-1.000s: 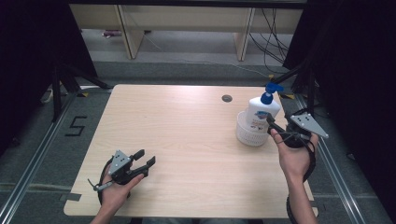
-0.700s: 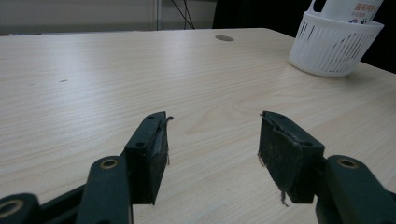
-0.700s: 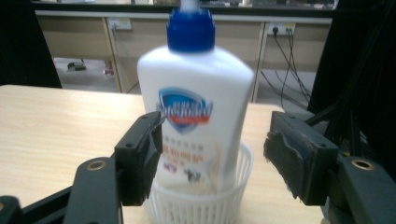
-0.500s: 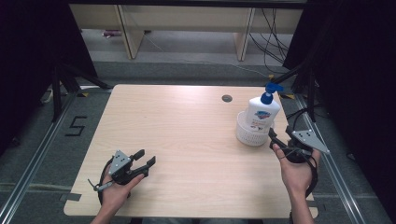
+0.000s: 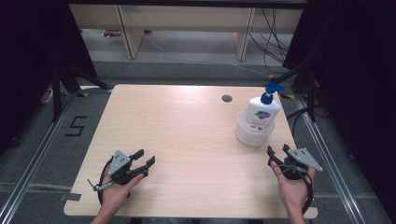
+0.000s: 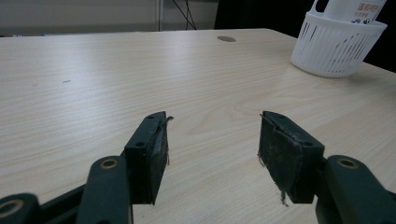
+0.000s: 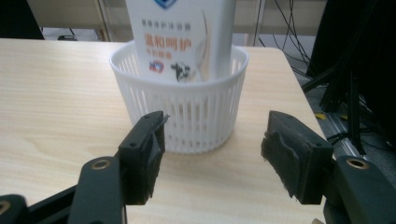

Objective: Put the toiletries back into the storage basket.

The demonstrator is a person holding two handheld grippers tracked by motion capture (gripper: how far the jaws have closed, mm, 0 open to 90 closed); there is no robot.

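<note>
My right gripper (image 5: 279, 153) sits low at the lower right of the high view, just short of the white basket (image 5: 253, 132), which stands at the right side of the surface (image 5: 187, 135) with the pump bottle (image 5: 262, 111) upright inside it. My right fingers (image 7: 142, 154) have just been closing a little, yet they stand wide apart with nothing between them; in the right gripper view the basket (image 7: 187, 116) fills the middle of the frame beyond the tips, not touched. My left gripper (image 5: 142, 161) rests at the lower left of the high view, its fingers (image 6: 149, 154) also spread wide and empty over bare wood, with the basket (image 6: 337, 49) far off in the upper right of that view.

I judge the step in hand to be a settling of the right gripper beside the basket with the bottle already seated. To do it well I would keep my fingers level and clear of the basket's slatted wall, since a nudge at the rim could slide the light basket or tip the tall bottle. If I take hold again, I would grip the bottle's body above the rim, squarely.

The bottle's long axis runs vertical, base down in the basket. Its blue pump head (image 5: 272, 88) is on top, the spout pointing toward the upper right of the high view. The printed label (image 7: 180, 46) faces my right gripper.
</note>
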